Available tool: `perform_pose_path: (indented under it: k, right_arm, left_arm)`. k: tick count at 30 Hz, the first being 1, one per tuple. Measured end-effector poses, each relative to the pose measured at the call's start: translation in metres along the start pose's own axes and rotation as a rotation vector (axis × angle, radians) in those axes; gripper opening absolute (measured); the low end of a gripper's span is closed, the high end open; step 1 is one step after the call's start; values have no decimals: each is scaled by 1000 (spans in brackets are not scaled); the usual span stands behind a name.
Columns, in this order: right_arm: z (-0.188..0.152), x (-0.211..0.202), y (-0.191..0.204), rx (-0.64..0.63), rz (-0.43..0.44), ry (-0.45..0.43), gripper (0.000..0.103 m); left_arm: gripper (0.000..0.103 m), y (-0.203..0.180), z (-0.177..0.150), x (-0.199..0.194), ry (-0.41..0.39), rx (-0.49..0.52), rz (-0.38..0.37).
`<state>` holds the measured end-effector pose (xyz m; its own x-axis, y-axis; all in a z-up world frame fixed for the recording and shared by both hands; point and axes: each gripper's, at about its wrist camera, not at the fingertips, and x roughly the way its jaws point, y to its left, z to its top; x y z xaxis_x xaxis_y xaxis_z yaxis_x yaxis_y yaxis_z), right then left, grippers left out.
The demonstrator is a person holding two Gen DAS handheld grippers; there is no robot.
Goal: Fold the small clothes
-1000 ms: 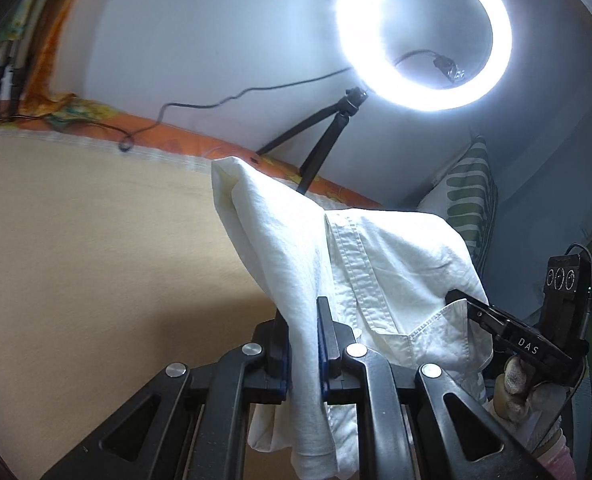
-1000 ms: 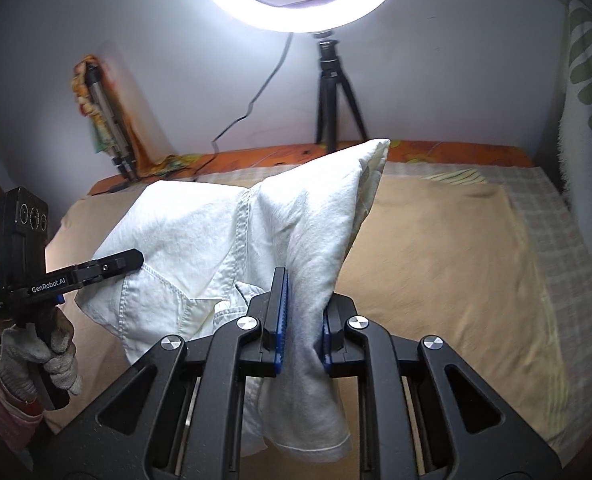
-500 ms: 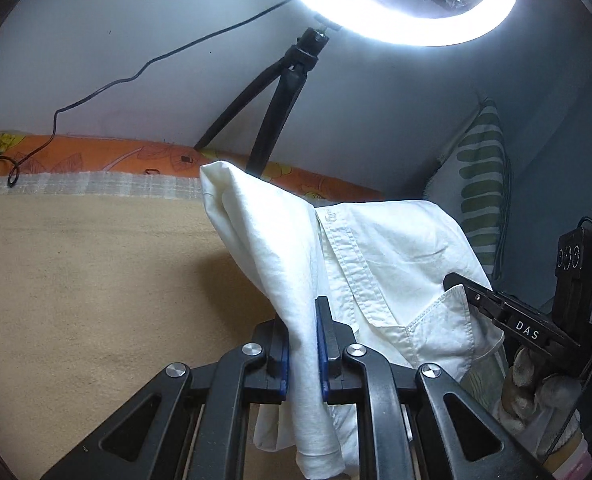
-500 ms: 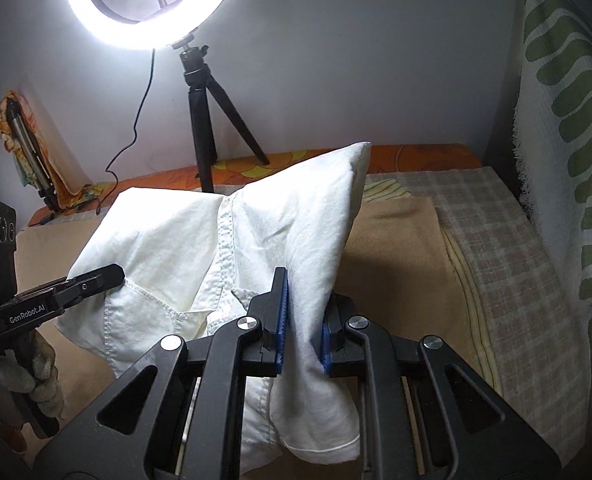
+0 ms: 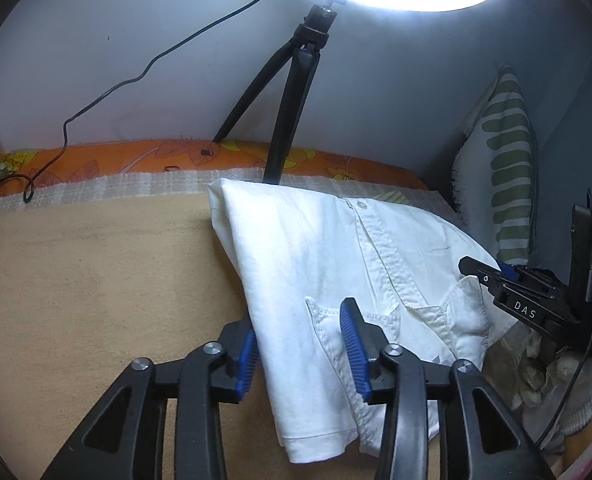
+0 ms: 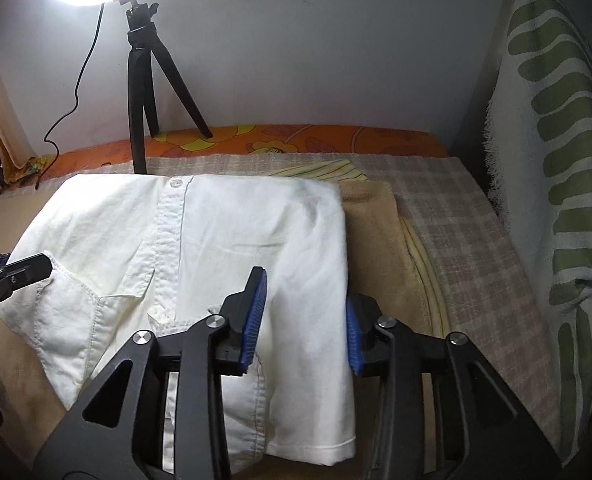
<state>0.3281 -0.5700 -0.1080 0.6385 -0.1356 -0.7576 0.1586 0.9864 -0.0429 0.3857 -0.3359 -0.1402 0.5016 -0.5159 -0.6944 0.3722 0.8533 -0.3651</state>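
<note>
A: How are the fingers being held just now?

B: The left gripper (image 5: pixel 301 350) is being held with its fingers (image 5: pixel 353 346) spread wide; nothing is being clamped. The shirt (image 5: pixel 335 264) is being draped between them, its left edge brushing the left pad. The same is being shown on the right gripper (image 6: pixel 301 320): fingers (image 6: pixel 254 316) parted, cloth lying in the gap, unpinched.

A: And where is the shirt being left?

B: On the bed (image 5: pixel 96 280), it seems, spread ahead of both grippers and reaching away toward the tripod (image 6: pixel 140 92). Its placket is being run away from the fingers, so the long axis is being pointed forward, not across.

A: Which gripper is being kept nearer?

B: Neither, as far as can be judged. Each is being held at one near corner, the left at the shirt's left edge, the right at its right edge beside the checked cloth (image 6: pixel 475 232).

A: What is the next move being governed by?

B: Probably by that forward axis: a fold is likely being set up along or across it.
</note>
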Motion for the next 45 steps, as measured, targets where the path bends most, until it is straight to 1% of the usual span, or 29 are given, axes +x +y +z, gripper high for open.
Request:
perform_pose_path:
  k: [1, 2, 3, 4, 7, 10, 14, 18, 21, 25, 27, 30, 33, 38, 41, 44, 45]
  right_arm:
    - [1, -3, -1, 6, -4, -6, 49]
    - [1, -6, -3, 16, -8, -13, 53]
    - [3, -10, -4, 22, -6, -21, 54]
    - [4, -14, -5, 29, -6, -28, 54]
    - [7, -26, -4, 46, -11, -44, 62]
    - [6, -41, -1, 55, -9, -61, 63]
    - [2, -64, 7, 55, -12, -83, 63]
    - [-2, -94, 20, 56, -10, -113, 63]
    - [-8, -117, 30, 55, -8, -136, 63]
    - [-19, -153, 47, 62, 12, -163, 63]
    - [-26, -170, 55, 74, 26, -178, 63]
    - [-42, -197, 68, 90, 53, -202, 63]
    - [-59, -218, 83, 79, 69, -226, 63]
    - [-90, -246, 106, 61, 91, -235, 63]
    - [-106, -260, 119, 57, 109, -238, 63]
    - [-120, -272, 128, 55, 98, -245, 63]
    - [-124, -276, 132, 53, 93, -247, 67]
  left_arm:
    - [50, -2, 0, -2, -5, 14, 12]
    - [56, -3, 0, -5, -11, 21, 18]
    - [61, -5, 0, -8, -15, 27, 23]
    - [68, -5, 1, -10, -18, 29, 33]
    - [74, -10, 2, -20, -31, 44, 43]
    - [81, -18, 1, -31, -43, 64, 49]
    - [85, -27, -3, -53, -69, 87, 48]
    - [85, -35, -9, -79, -92, 105, 43]
    - [86, -40, -15, -104, -115, 122, 40]
    - [93, -43, -27, -142, -157, 149, 45]
    - [93, -44, -35, -160, -169, 163, 49]
    - [95, -45, -49, -187, -176, 185, 45]
    - [98, -45, -63, -214, -194, 193, 44]
    - [103, -47, -86, -252, -221, 209, 33]
    - [103, -48, -99, -270, -227, 208, 30]
    - [103, -48, -113, -286, -240, 215, 36]
    - [103, -49, -117, -291, -247, 220, 43]
